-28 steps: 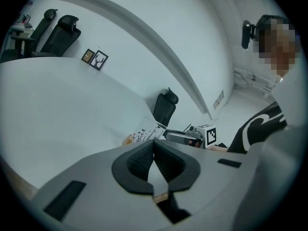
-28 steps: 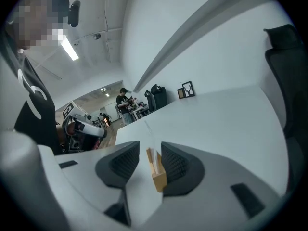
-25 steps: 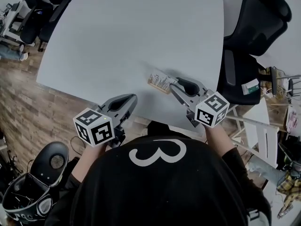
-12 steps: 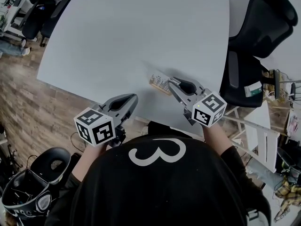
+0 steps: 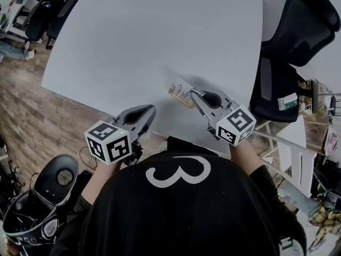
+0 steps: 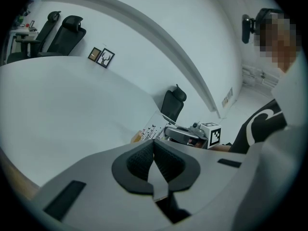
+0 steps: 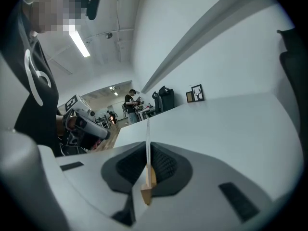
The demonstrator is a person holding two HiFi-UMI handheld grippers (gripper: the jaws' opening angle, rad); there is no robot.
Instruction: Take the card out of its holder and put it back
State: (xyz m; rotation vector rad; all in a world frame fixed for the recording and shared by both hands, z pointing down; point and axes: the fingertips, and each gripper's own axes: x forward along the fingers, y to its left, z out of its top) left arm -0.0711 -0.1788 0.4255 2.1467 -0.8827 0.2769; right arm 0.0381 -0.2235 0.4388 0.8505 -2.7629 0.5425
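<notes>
A white printed card [image 5: 181, 91] stands in a small wooden holder [image 5: 175, 96] near the front edge of the white table [image 5: 149, 36]. My right gripper [image 5: 193, 96] reaches it from the right. Its jaws have just been closing, and in the right gripper view the pads press on both faces of the card [image 7: 147, 136], seen edge-on above the holder [image 7: 148, 186]. My left gripper [image 5: 151, 111] hovers at the table's front edge to the left, apart from the card, its pads [image 6: 144, 158] together on nothing. The left gripper view shows the card [image 6: 153, 132] beside the right gripper [image 6: 169, 131].
A black office chair [image 5: 298, 31] stands past the table's right edge, with more chairs [image 5: 37, 15] at the far left. White furniture and clutter [image 5: 309, 121] crowd the right side. A black bin [image 5: 32, 217] sits on the wooden floor at the lower left.
The right gripper's jaws have closed onto the card. Both hands have stayed in place and the left gripper looks the same.
</notes>
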